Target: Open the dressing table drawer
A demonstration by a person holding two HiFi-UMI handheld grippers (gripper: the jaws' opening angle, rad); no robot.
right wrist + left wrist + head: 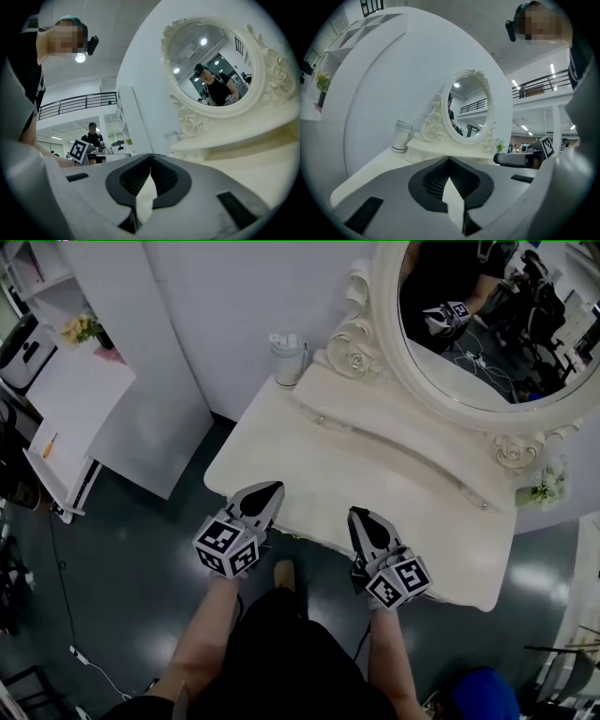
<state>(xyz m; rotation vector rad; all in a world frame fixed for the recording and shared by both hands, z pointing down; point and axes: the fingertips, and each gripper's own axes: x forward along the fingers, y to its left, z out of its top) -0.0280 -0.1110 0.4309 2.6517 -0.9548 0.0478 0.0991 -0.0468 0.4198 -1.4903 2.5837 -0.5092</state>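
Head view: the dressing table (309, 460) runs lengthwise from far left to near right, its front edge facing the left gripper (265, 495) and right gripper (361, 518); both have their fingers clenched on nothing.

Probably an office hall (mezzanine railing (543, 84), strip lights (553, 70)).

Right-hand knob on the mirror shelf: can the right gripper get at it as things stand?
Probably yes: bare tabletop lies between the right gripper and that knob, nothing in the way. Its shut jaws would need opening first.
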